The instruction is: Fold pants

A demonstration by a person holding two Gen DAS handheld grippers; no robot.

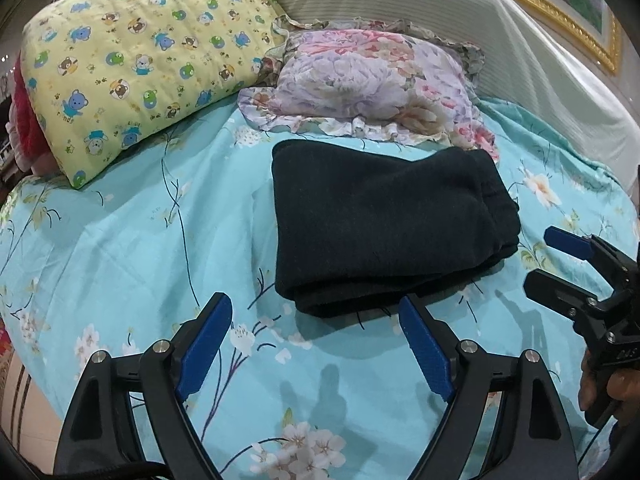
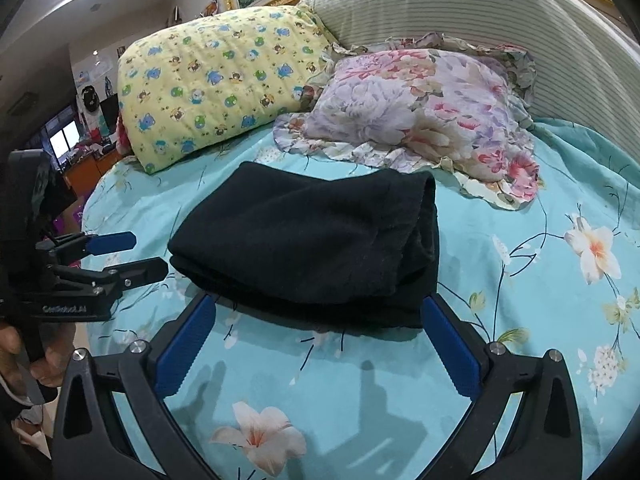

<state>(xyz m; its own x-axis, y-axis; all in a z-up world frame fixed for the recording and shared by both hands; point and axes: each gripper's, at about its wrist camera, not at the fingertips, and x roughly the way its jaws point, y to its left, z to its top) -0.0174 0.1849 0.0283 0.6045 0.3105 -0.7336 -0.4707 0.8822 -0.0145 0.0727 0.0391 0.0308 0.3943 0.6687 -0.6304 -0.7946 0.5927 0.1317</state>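
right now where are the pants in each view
Left wrist: pants right of centre, folded, just beyond the open left gripper.
Right wrist: pants centre, beyond the open right gripper.
Shared landmark: floral pillow right behind them.

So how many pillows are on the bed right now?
3 visible. The yellow cartoon-print pillow is at the back left, the floral ruffled pillow lies just behind the folded black pants, and the striped white pillow sits behind both. Others may be hidden.
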